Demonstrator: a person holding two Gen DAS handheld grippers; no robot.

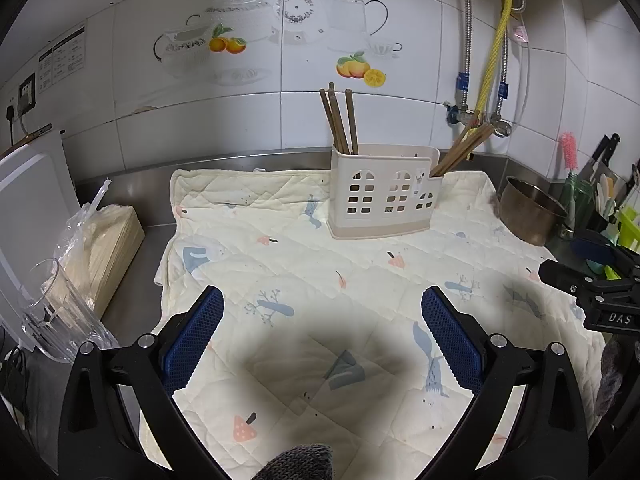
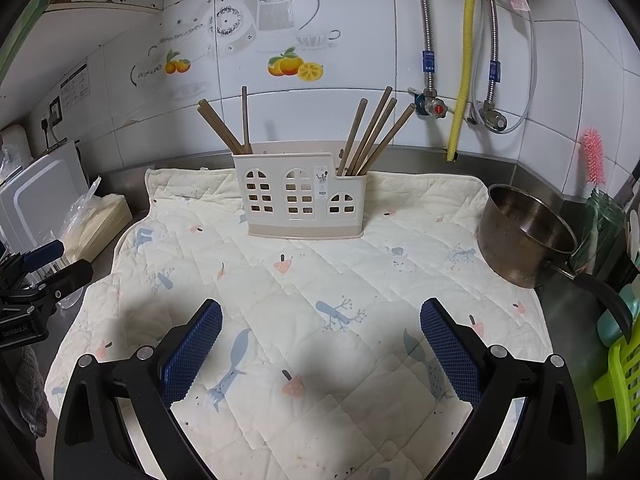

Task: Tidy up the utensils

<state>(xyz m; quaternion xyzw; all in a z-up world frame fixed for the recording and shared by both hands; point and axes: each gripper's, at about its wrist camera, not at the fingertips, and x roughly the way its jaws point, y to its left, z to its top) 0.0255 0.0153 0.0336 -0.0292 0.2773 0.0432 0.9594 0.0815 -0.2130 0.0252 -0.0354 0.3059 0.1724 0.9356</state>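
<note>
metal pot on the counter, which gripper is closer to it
Right. The metal pot sits just ahead and right of the open right gripper; the open left gripper is farther off, across the mat.

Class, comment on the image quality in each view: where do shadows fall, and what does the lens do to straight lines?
Left wrist view: a dark soft shadow pools on the cream quilted mat between the open left gripper fingers; tile lines bow outward. Right wrist view: a fainter shadow lies beneath the open right gripper; the corners go black and the metal pot looks stretched.
</note>
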